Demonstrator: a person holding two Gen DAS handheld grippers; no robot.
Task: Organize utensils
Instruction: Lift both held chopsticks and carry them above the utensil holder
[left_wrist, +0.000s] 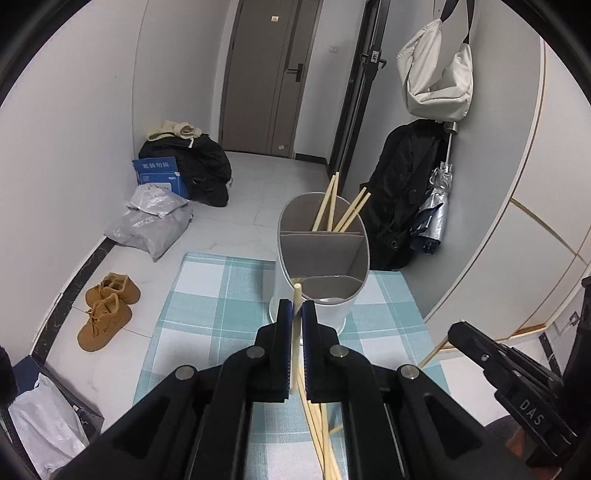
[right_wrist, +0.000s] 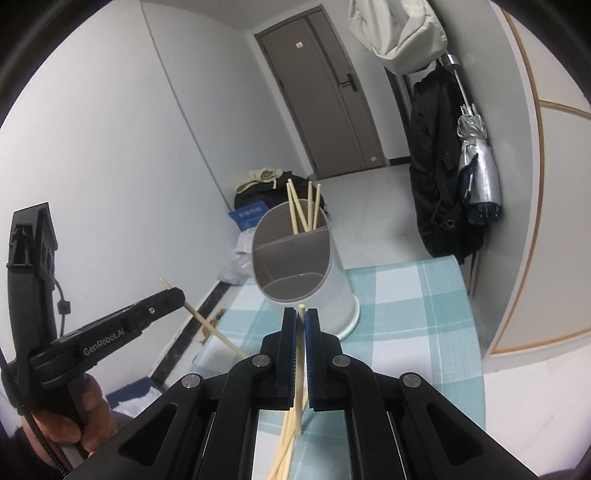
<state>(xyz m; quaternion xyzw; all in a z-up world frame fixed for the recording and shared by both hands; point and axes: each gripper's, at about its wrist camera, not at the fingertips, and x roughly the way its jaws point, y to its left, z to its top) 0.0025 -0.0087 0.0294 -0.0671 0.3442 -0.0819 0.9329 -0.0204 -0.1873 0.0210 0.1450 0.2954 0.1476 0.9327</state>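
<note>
"GenRobot.AI" is showing on the left gripper (right_wrist: 173, 295) at lower left and "DAS" on the right gripper (left_wrist: 456, 332) at lower right. Each is clamping one chopstick (left_wrist: 296, 295) (right_wrist: 301, 312) between closed fingers. The utensil holder (left_wrist: 321, 258) is standing mid-frame near the checked cloth's (left_wrist: 207, 295) far edge.
</note>
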